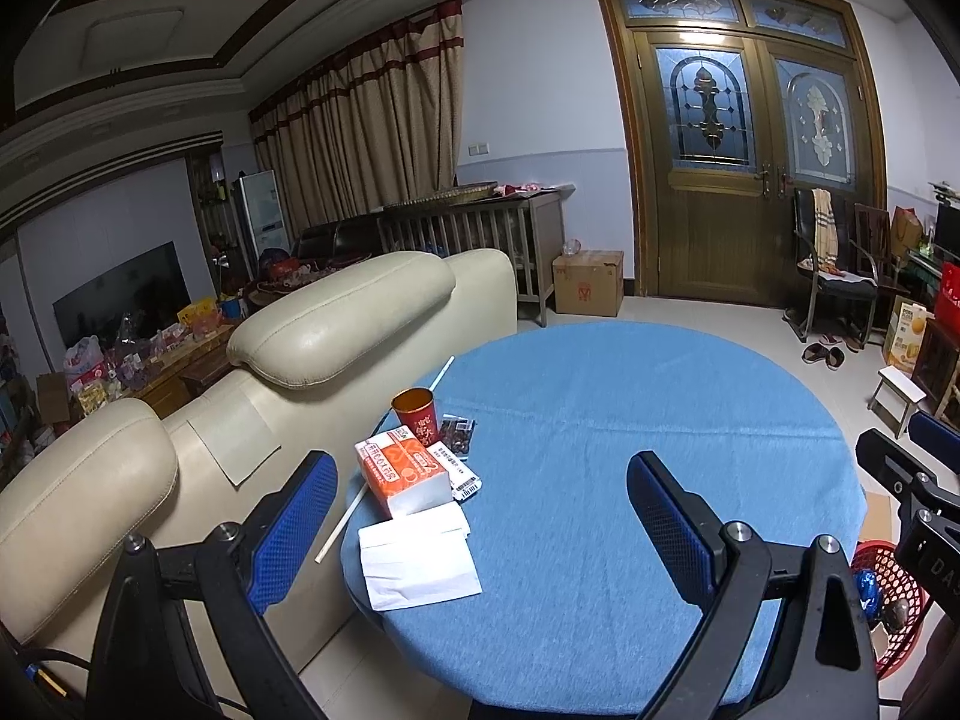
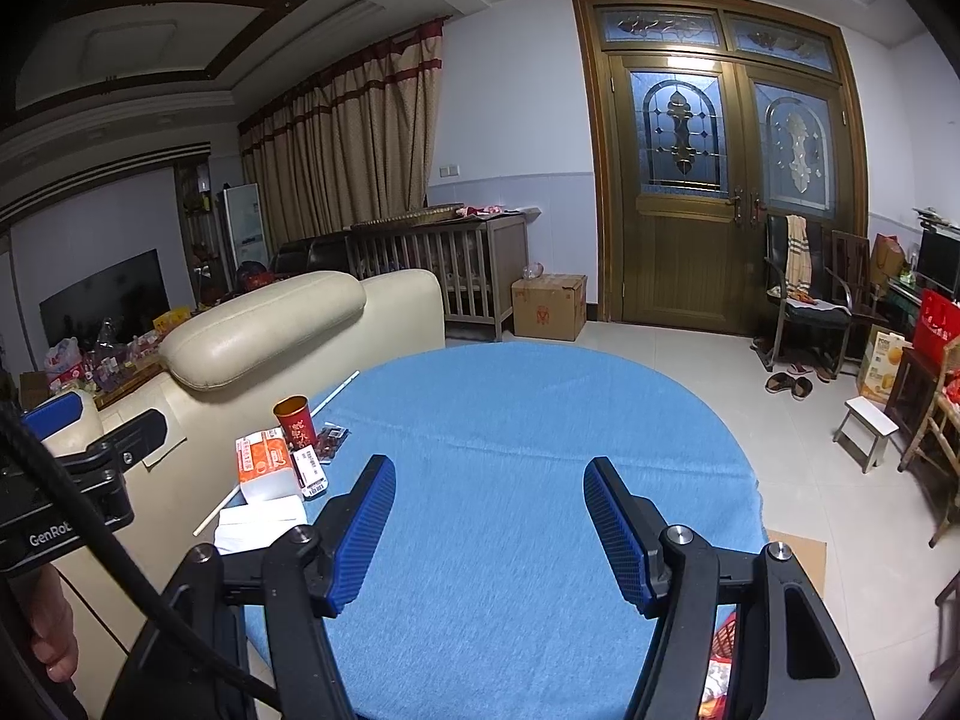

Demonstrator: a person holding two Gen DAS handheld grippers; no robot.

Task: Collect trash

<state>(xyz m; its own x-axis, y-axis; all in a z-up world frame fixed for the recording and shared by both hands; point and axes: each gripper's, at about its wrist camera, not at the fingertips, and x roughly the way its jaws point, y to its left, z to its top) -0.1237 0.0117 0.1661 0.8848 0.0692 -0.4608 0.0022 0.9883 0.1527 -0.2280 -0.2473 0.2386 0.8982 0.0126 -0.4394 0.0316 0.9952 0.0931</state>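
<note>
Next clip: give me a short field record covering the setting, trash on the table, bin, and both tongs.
setting: round table with blue cloth, cream sofa beside it
trash: red cup, orange tissue box, white paper, all at the table's left edge
bin: red basket on the floor, right of table
left tongs: open, empty
right tongs: open, empty

Round counter [image 1: 600, 450] under a blue cloth, at its left edge a red cup [image 1: 413, 410], orange tissue pack [image 1: 403, 471], white paper sheets [image 1: 420, 558], dark snack packet [image 1: 459, 433], barcoded wrapper [image 1: 459, 471], two thin white sticks [image 1: 339, 525] overhanging the rim
</note>
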